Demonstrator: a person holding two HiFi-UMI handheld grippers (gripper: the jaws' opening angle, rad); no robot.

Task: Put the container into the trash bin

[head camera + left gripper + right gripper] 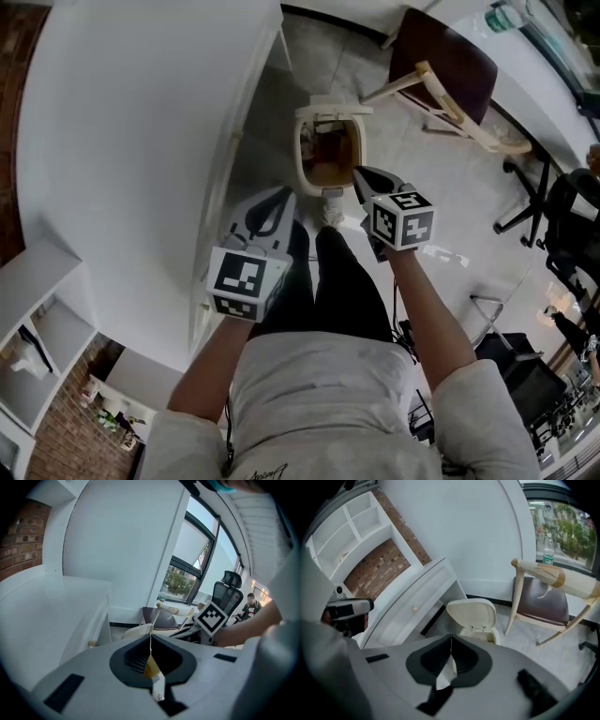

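Hanging by the open trash bin (302, 159), left gripper (284, 195) and right gripper (360, 174), fingers clenched, empty.

The trash bin (302, 155) gapes open from above, lid (472, 613) tipped back, with the white cabinet (141, 141) close on its left and the chair (441, 70) apart across bare floor (412, 169).

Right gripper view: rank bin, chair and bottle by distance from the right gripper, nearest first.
From the right gripper:
1. Bin, straight ahead and just below, lid up.
2. Chair, beyond the bin, to the right.
3. Bottle, upper right, behind the chair.
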